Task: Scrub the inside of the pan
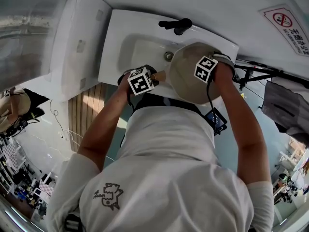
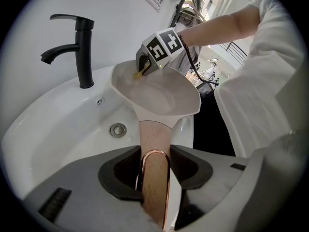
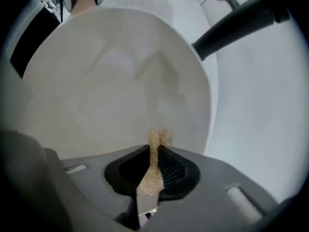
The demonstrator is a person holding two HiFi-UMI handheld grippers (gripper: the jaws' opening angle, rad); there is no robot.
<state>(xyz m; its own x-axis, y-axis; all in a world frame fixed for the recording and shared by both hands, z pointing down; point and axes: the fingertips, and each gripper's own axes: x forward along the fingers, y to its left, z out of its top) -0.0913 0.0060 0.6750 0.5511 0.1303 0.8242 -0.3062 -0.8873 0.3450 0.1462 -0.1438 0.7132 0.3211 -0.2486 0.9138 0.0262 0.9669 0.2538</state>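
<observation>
- Left gripper [image 2: 154, 167], fingers clamped on the wooden handle [image 2: 154, 141] of the pan [image 2: 161, 93], holds the pan tilted above the white sink [image 2: 63, 124], the open side towards this gripper
- Below the pan: the sink's drain [image 2: 118, 129], with the black faucet [image 2: 79, 47] standing behind the basin
- Right gripper [image 3: 155, 151], fingers closed on a thin tan scouring pad [image 3: 157, 138], reaches into the pan, the pad's tip at the inner wall near the far rim
</observation>
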